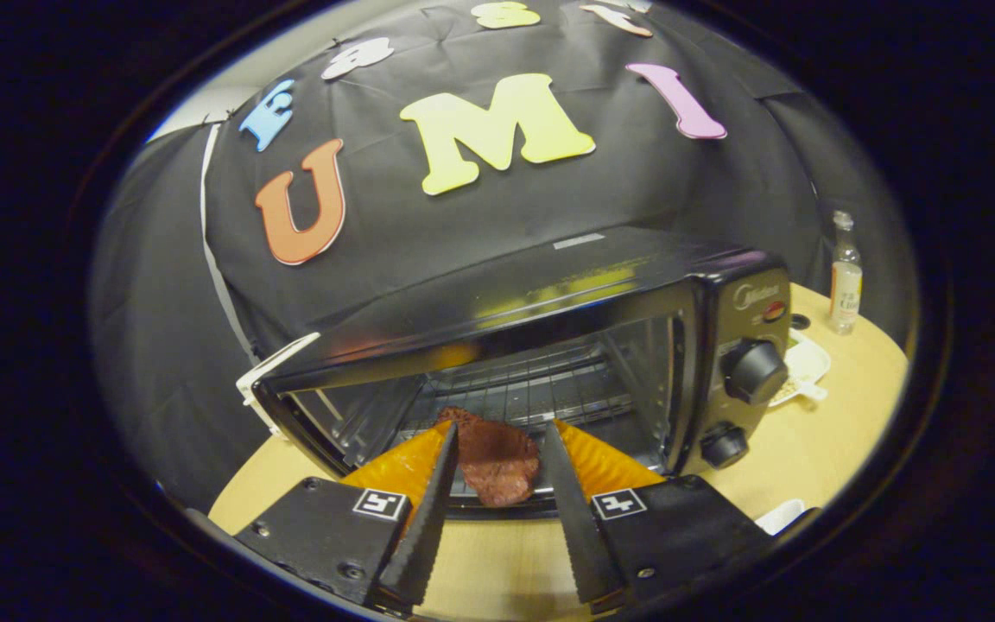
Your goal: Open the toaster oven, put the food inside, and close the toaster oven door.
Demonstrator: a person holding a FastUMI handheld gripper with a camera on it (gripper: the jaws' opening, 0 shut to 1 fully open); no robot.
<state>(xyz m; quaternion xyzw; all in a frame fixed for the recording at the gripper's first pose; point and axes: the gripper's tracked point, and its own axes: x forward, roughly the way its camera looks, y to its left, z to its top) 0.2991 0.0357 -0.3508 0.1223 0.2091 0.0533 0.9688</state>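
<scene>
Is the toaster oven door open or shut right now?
Open. The toaster oven shows its bare rack and inside walls with no glass across the front. The food lies at its mouth, between the spread fingers.

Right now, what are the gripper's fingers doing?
Gripper: fingers spread around the food, seemingly not pressing it; open.

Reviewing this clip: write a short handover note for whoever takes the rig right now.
Claw: fingers spread, the meat between them; whether they press on it can't be told.
Oven: door down, cavity open, rack visible.
Meat: at the oven mouth, over the front of the rack.
Done: door opened, food brought in.
Left: confirm release, back out, close the door.
</scene>
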